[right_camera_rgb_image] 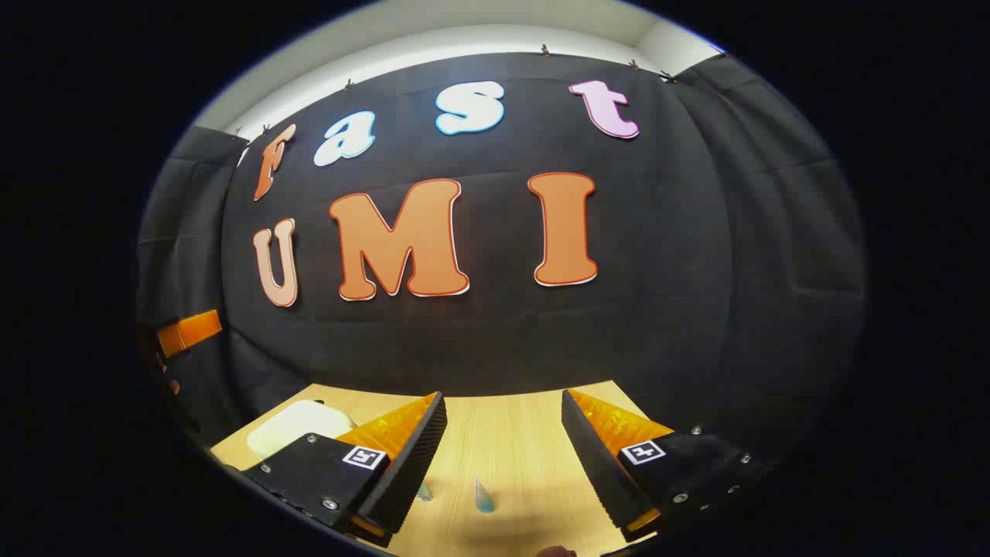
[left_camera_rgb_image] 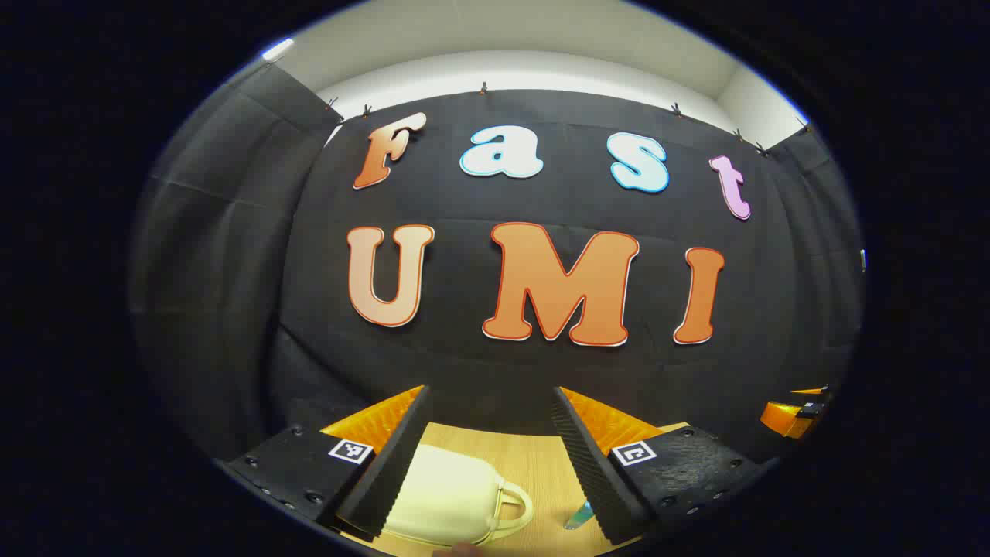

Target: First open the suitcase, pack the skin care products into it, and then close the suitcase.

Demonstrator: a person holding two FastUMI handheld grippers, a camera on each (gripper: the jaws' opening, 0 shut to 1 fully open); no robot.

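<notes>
Below, the cream suitcase [left_camera_rgb_image: 452,495] lies closed, its handle rightward; left gripper [left_camera_rgb_image: 490,464] and right gripper [right_camera_rgb_image: 503,456] both gape empty.

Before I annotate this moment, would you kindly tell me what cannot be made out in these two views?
- Suitcase, left gripper view: its near side is cut off by the bottom edge and its left part is hidden by the left tool's finger; the latch or zipper is unclear.
- Small blue item, right gripper view: too small to identify.
- Another item, left gripper view: half hidden by a finger.
</notes>
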